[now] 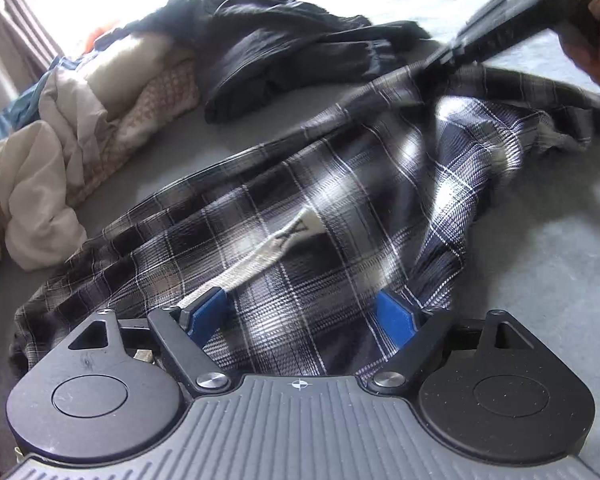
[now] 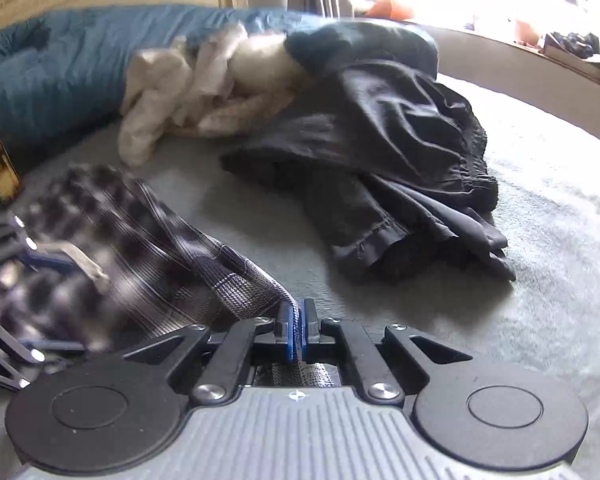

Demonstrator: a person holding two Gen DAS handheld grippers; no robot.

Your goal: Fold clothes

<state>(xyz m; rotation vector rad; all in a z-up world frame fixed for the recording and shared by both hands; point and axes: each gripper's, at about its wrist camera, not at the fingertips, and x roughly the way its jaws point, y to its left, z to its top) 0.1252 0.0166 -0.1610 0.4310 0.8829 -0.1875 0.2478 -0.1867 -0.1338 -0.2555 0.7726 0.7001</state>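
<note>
A black-and-white plaid shirt (image 1: 339, 200) lies rumpled on the grey bed cover, with its white neck label (image 1: 296, 232) facing up. My left gripper (image 1: 303, 316) hovers just over the shirt near the collar, blue pads wide apart with plaid cloth below them and nothing pinched. My right gripper (image 2: 298, 330) is shut on a fold of the plaid shirt (image 2: 236, 284), the cloth squeezed between its blue pads. In the left wrist view the right gripper (image 1: 455, 50) shows blurred at the upper right, on the shirt's far edge. The left gripper (image 2: 40, 260) appears blurred at the left edge of the right wrist view.
A dark garment (image 1: 300, 52) lies crumpled beyond the shirt (image 2: 399, 160). Cream and pink clothes (image 1: 80, 128) are heaped to the left, in front of a blue duvet (image 2: 60, 64). A grey bed cover (image 2: 539, 240) spreads to the right. A bright window sits behind.
</note>
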